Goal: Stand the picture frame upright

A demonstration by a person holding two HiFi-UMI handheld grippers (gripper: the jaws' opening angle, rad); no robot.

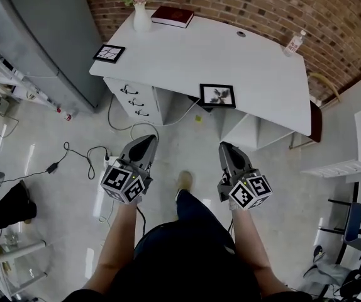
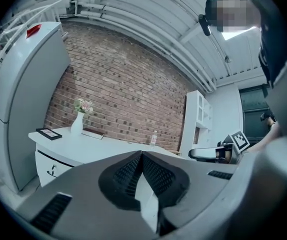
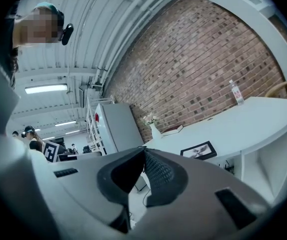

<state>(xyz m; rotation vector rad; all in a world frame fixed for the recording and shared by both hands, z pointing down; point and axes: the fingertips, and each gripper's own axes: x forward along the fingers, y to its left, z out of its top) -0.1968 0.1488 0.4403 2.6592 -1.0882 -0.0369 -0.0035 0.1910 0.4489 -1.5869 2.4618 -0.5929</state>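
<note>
Lying flat, front picture frame (image 1: pixel 217 95), bottle (image 1: pixel 294 43) label illegible

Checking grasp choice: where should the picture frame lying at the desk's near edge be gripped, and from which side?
Probably its near border, coming from the person's side: the picture frame lies flat at the front edge of the desk, so jaws can close across that thin rim.

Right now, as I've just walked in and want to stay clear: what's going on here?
A person faces the white desk, a gripper in each hand. The left gripper and right gripper are shut, empty, short of the desk. Two picture frames lie flat on it, untouched: the near frame and the corner frame.
</note>
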